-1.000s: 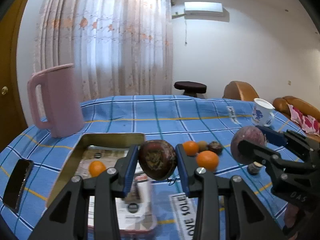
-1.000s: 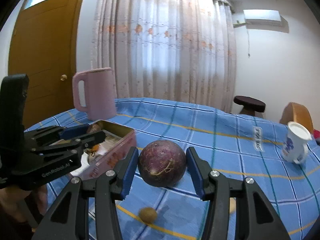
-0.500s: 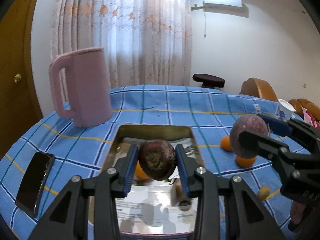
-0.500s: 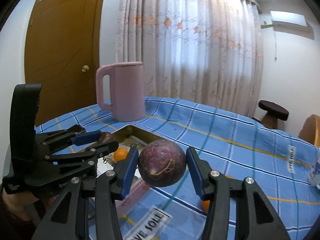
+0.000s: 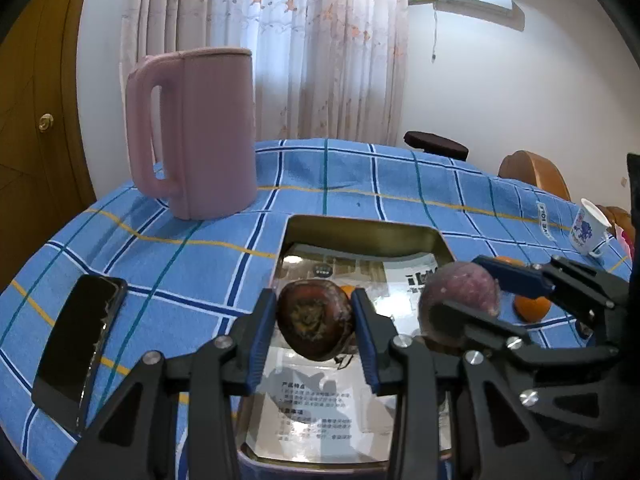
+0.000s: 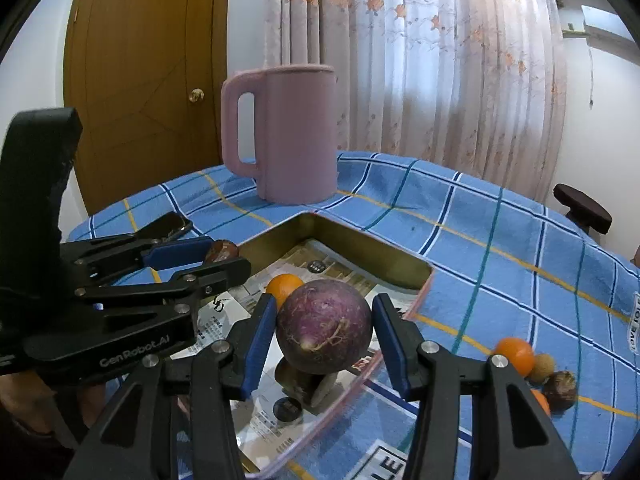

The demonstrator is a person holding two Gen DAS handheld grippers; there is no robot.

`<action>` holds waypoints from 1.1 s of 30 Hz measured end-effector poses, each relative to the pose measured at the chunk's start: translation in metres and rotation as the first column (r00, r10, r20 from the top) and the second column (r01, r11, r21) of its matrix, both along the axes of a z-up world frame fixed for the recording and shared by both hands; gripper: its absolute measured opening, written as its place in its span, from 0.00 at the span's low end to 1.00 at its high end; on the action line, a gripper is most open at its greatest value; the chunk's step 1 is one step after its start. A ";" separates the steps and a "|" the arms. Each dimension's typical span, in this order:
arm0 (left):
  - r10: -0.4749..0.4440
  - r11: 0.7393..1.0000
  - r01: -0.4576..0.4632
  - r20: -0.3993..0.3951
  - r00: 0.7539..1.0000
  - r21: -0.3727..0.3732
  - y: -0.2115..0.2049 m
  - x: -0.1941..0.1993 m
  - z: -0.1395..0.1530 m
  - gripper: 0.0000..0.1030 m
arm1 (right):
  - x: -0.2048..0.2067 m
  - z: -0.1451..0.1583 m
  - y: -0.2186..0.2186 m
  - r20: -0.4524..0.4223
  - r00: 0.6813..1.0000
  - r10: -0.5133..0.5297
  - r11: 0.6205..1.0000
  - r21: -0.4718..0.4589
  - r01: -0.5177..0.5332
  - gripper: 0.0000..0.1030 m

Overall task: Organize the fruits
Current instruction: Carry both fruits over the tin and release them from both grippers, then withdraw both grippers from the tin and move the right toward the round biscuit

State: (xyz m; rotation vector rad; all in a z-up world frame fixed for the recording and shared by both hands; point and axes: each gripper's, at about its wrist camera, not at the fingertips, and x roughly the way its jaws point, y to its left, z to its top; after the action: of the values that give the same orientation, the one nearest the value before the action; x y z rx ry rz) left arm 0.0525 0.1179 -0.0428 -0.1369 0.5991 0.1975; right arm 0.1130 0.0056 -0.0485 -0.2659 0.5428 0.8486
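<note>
Left wrist view: compared with a second ago, the left gripper has swung in over the metal tin, which now fills the lower middle of the frame instead of sitting off to the lower left. So the carry looks basically done, and I'd guess the drop is next. Its blue fingers are closed down to fruit width, pinching a dark brown passion fruit above the tin's paper-lined bottom. At right of centre the right gripper has come in close too, clamped on its purple fruit. The pink jug sits upper left, a phone lower left on the counter.

Right wrist view: half a second back the tin was mid-left; now it's straight ahead under the fingers. They're narrowly open, squeezing the round purple fruit at centre frame, right over the tin's near edge. One orange already lies inside. A few loose fruits wait at lower right, so plenty's left to sort.
</note>
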 end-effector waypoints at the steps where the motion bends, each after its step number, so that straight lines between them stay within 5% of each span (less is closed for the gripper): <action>1: 0.000 1.000 0.000 -0.005 1.000 0.000 0.000 0.000 -0.001 0.39 | 0.000 -0.001 0.001 0.001 1.000 0.003 1.000 -0.002 -0.003 0.50; 5: 0.008 1.000 -0.008 0.001 1.000 -0.002 0.000 -0.004 0.000 0.43 | -0.001 0.000 0.004 -0.008 0.999 0.034 0.999 0.011 -0.034 0.51; 9: 0.043 0.999 -0.043 0.032 0.999 0.003 0.003 -0.012 0.009 0.80 | -0.004 0.009 -0.008 0.006 1.000 0.024 0.999 0.040 -0.024 0.59; 11: 0.051 0.999 -0.052 0.054 0.997 0.012 -0.001 -0.016 0.014 0.89 | -0.007 0.016 -0.020 0.020 1.000 -0.005 0.999 0.051 0.004 0.60; 17: -0.067 0.997 0.064 0.082 0.994 0.037 -0.046 -0.022 0.024 0.90 | -0.016 0.023 -0.095 0.050 0.985 -0.166 0.986 0.030 0.165 0.64; 23: -0.244 0.969 0.242 0.048 0.969 0.046 -0.113 -0.018 0.018 0.90 | -0.011 0.007 -0.190 -0.007 0.906 -0.423 0.906 -0.022 0.423 0.64; 27: -0.348 0.936 0.348 -0.005 0.938 0.048 -0.155 -0.010 0.010 0.90 | -0.004 -0.002 -0.216 -0.044 0.872 -0.487 0.873 -0.043 0.486 0.64; 33: -0.421 0.905 0.424 -0.084 0.903 0.023 -0.185 0.004 -0.004 0.81 | 0.008 -0.013 -0.220 -0.099 0.872 -0.480 0.877 -0.065 0.476 0.64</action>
State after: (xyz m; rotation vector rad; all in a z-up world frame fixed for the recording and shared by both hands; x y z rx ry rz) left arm 0.0563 -0.0670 -0.0464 0.0428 0.6869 -0.2090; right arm 0.1209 -0.2141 -0.0613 -0.1082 0.6955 0.3697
